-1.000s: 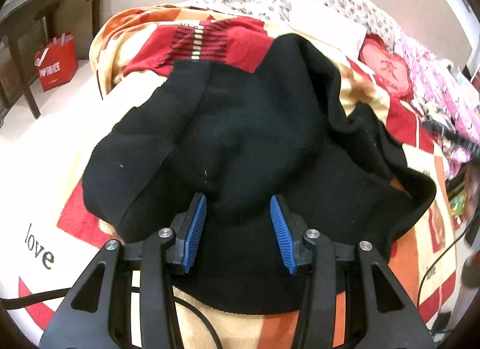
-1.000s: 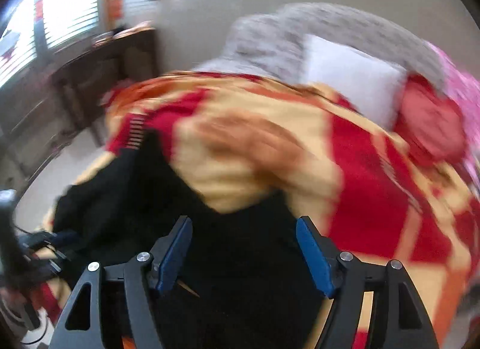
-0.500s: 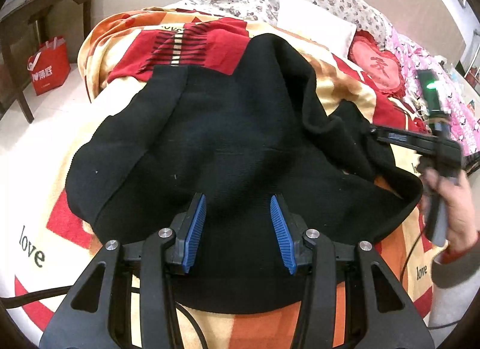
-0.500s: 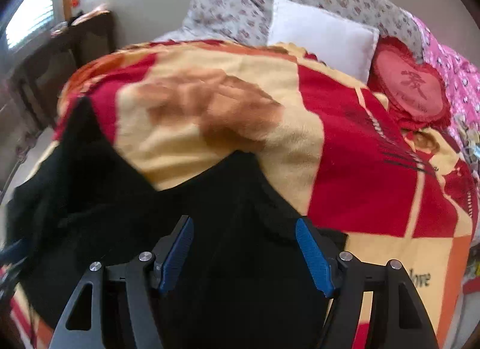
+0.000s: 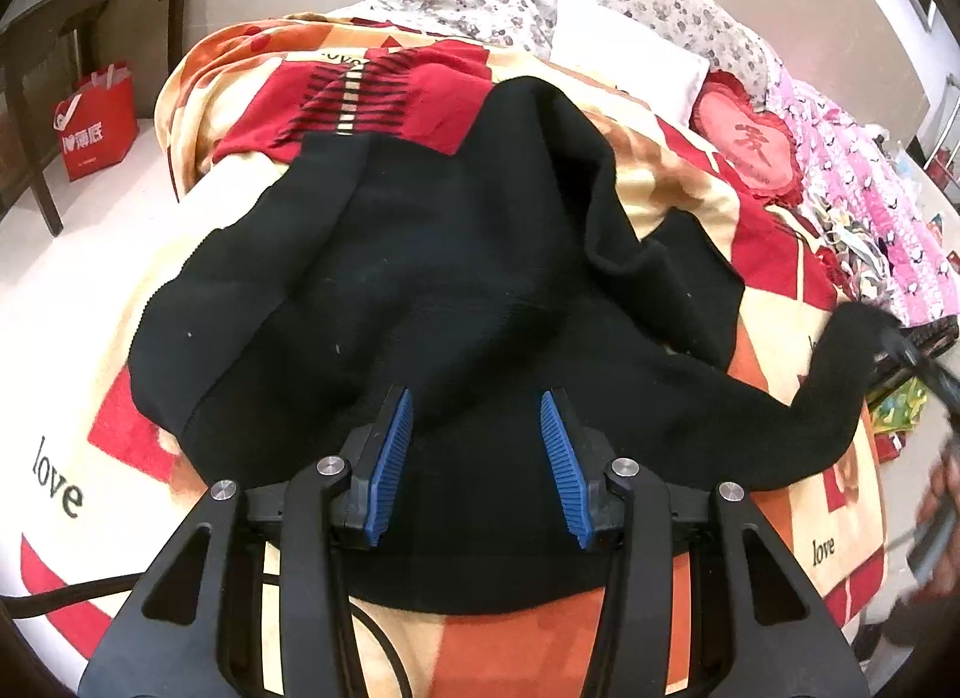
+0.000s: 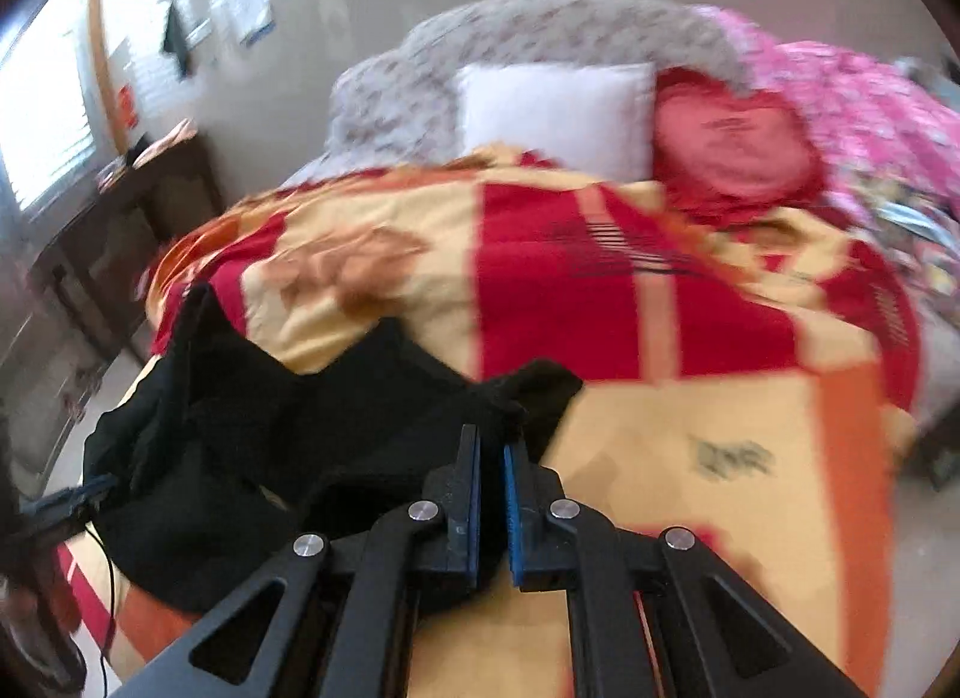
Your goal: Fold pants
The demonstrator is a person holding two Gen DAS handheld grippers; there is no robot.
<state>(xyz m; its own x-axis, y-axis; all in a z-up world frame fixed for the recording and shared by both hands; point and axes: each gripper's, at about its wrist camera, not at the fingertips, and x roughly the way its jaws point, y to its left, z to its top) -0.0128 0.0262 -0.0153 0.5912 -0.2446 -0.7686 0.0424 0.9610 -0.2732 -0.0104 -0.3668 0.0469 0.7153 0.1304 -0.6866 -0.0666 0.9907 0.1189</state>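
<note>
Black pants (image 5: 456,290) lie crumpled on a red, orange and cream blanket (image 5: 774,230) on a bed. My left gripper (image 5: 477,428) is open, its blue pads just above the pants' near part, holding nothing. My right gripper (image 6: 492,446) is shut on an edge of the pants (image 6: 252,434) and lifts it off the blanket; in the left wrist view it shows blurred at the far right (image 5: 900,338), with a corner of black fabric pulled up toward it.
A white pillow (image 5: 624,68), a red heart cushion (image 5: 750,140) and pink bedding (image 5: 864,206) lie at the head and right side of the bed. A dark wooden table (image 5: 90,8) and a red bag (image 5: 96,122) stand on the floor to the left.
My right gripper has closed on the pants' right edge and pulled it up and outward. My left gripper has stayed open over the pants.
</note>
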